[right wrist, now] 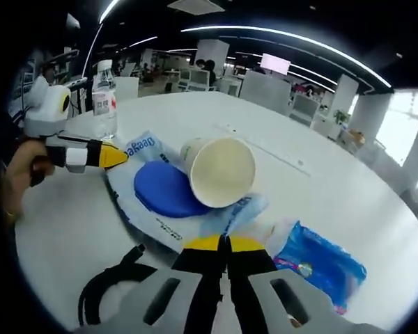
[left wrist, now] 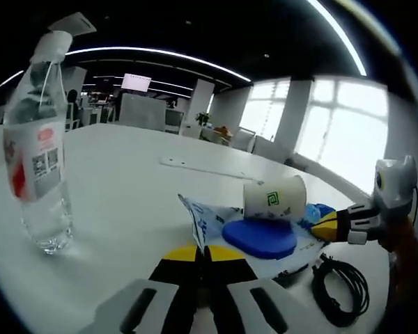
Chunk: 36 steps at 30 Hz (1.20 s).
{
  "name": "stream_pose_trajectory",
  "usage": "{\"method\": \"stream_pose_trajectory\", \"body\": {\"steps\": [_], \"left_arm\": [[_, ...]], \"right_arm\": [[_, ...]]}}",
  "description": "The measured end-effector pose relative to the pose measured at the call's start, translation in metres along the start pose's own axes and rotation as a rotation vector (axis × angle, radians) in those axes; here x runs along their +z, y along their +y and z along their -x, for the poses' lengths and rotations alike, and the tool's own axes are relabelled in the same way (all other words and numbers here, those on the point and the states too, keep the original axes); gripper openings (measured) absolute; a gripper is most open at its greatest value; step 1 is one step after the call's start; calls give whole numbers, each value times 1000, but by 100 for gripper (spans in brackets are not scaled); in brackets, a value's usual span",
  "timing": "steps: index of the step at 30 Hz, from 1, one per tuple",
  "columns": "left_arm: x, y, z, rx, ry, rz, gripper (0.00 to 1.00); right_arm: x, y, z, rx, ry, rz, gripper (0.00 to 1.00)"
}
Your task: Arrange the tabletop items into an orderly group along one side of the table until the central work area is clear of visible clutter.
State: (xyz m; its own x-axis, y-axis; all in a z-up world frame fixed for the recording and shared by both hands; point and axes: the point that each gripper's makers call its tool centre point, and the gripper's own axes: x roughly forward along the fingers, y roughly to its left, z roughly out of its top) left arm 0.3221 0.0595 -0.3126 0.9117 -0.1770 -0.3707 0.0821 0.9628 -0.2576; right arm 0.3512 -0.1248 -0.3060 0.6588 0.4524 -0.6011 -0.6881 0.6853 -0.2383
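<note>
On the counter [right wrist: 348,202]: items clustered near both tools.
Bottle [left wrist: 38,142]: upright, apart from the pile.
Wrapper [right wrist: 157,212]: flat under the blue pad [right wrist: 168,189].
Cup [right wrist: 219,170]: tipped over, resting on the pad.
Cable [left wrist: 340,289]: coiled beside the wrapper.
Left tool [left wrist: 207,254]: clenched, empty, tips at the wrapper's edge.
Right tool [right wrist: 228,245]: clenched, empty, touching the wrapper.

Cable coil [right wrist: 104,296] cut by the edge — bottle label [left wrist: 36,156] print unreadable.
</note>
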Motion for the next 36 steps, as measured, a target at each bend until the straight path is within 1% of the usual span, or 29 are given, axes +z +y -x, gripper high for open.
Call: {"method": "stream_pose_trajectory", "body": {"steps": [2,4,13,18,20,26,27,28,29,31,33,36], "left_arm": [[-3,0,-1,-4,11,3,1],[-2,-1,-1,-10,1,14,1],[-3,-4,-1,-13,3,11,1],[-2,-5,-1,-11,3,0,1],[-3,-4,-1,-10,3,-3,1],[-3,-5,0,-5,4,-5,1],[-4,-7,1,-13,5,-30,1],[-3,-6,2,-18,4,-74,2],[-4,-7,4,-11,2,-53,2],[-4,-7,8,-7,-1,-63,3],[0,-8,9,-4,-12,-84,3],[1,-7,10,0,-17,-92,5]], "right_arm": [[-6,1,-2,2,19,15,0],[-10,2,-4,1,20,24,0],[-11,-2,-5,0,14,33,0],[-12,-2,-5,1,6,48,0],[-12,-2,-5,-3,0,69,0],[-12,-3,-5,-4,-10,67,1],[-12,-3,-5,-6,-10,75,1],[-12,-3,-4,-8,-11,78,1],[-12,-3,-4,-9,-12,85,1],[-12,-2,-4,-9,-12,116,2],[-12,-1,-4,-11,-8,124,3],[-11,-2,-4,-18,-7,134,4]]}}
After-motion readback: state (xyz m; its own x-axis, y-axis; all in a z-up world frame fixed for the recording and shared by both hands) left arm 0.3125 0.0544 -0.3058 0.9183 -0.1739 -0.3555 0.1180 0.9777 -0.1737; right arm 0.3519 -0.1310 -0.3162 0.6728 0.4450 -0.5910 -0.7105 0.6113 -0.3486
